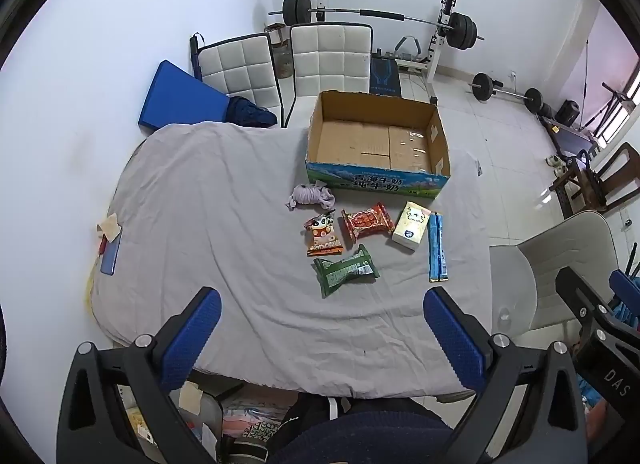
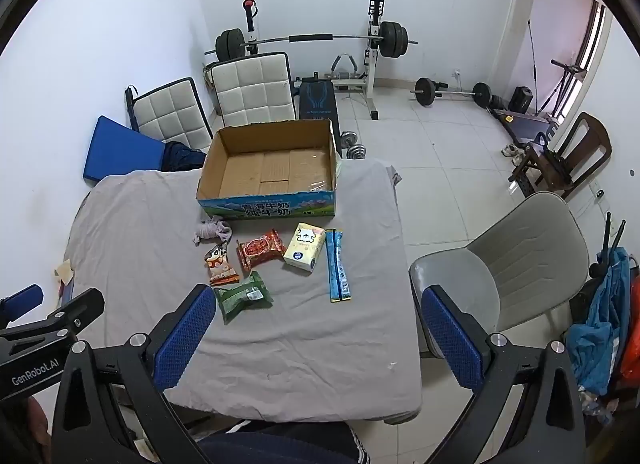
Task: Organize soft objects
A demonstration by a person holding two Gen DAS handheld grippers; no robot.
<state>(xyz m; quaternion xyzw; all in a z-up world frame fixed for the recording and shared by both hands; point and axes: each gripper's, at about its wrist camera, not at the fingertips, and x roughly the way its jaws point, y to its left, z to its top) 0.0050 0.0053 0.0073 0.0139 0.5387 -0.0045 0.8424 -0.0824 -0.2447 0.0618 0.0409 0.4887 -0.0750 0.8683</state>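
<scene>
**What stays out of sight**

The table [image 1: 224, 200] lies wholly under a grey sheet [image 2: 132, 224], its surface and legs unseen. Small print on the snack packs [image 1: 362, 221] is too fine to read. The box [image 1: 376, 180] hides the chair seats behind it. Both tool bodies are cut off by the lower edge.

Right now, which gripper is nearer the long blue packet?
Right. The right gripper hangs open just short of the long blue packet. The left gripper sits farther to the left, with the packet off toward its right finger.
</scene>
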